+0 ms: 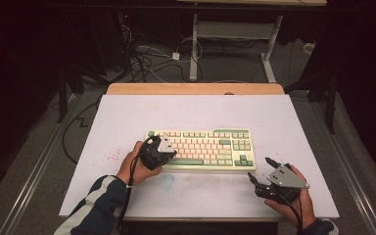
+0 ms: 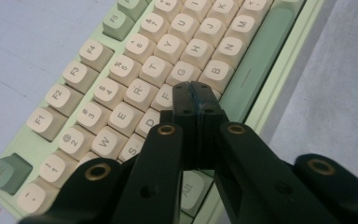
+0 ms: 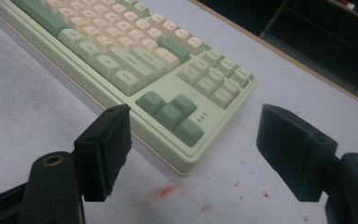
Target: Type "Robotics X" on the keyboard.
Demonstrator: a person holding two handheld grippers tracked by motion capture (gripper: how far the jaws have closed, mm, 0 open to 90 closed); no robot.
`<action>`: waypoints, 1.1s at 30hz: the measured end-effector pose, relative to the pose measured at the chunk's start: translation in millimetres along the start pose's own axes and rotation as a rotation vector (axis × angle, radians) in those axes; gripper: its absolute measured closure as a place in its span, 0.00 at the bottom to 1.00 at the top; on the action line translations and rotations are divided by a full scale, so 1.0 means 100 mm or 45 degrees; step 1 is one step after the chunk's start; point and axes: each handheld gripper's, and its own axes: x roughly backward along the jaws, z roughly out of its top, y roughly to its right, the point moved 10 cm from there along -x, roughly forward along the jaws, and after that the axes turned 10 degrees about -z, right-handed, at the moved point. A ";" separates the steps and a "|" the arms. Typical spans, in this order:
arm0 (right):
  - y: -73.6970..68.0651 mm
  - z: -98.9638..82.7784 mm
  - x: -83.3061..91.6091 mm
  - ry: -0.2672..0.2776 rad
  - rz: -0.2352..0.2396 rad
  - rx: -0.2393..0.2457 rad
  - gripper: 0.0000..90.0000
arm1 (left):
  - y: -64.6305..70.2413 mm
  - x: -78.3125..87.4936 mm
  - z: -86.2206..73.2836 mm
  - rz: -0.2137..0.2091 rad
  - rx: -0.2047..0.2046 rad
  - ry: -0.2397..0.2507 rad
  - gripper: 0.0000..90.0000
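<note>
— Position? Left gripper [image 2: 196, 91] over keyboard [image 1: 200, 147], jaws clenched on nothing, tips poised above the F–G–V keys [image 2: 177, 77].

— Keyboard's place? Mid-worktop [image 1: 127, 117], squared to the near edge. Right gripper [image 3: 193, 154] parked off its arrow-key corner [image 3: 170, 114], jaws released, wide apart.

— Step in hand? Probably a key press with the closed tip. Best done straight down on one cap, centred, lightly; tilted entry likely to clip a neighbour.

— Red specks [image 3: 168, 190] noted on worktop.

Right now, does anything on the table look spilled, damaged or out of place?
Yes: red specks stain the white table cover near the keyboard's arrow-key corner, and a faint blue smudge sits in front of it. The keyboard itself looks intact.
</note>
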 end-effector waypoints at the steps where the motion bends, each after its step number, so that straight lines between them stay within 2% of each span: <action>1: 0.00 -0.01 0.01 -0.003 0.001 0.004 0.30 | -0.01 -0.01 0.00 0.003 0.000 -0.003 0.97; 5: -0.01 -0.03 0.02 -0.013 -0.003 0.011 0.30 | -0.04 -0.04 -0.03 0.006 -0.001 -0.020 0.97; 26: -0.02 -0.08 0.07 -0.035 -0.003 0.035 0.30 | -0.03 -0.07 -0.03 -0.002 -0.017 -0.020 0.97; 29: -0.02 -0.09 0.07 -0.039 -0.003 0.035 0.30 | -0.03 -0.09 -0.07 0.001 -0.024 -0.048 0.97; 33: -0.03 -0.10 0.06 -0.042 -0.001 0.047 0.30 | -0.03 -0.09 -0.06 -0.003 -0.014 -0.034 0.97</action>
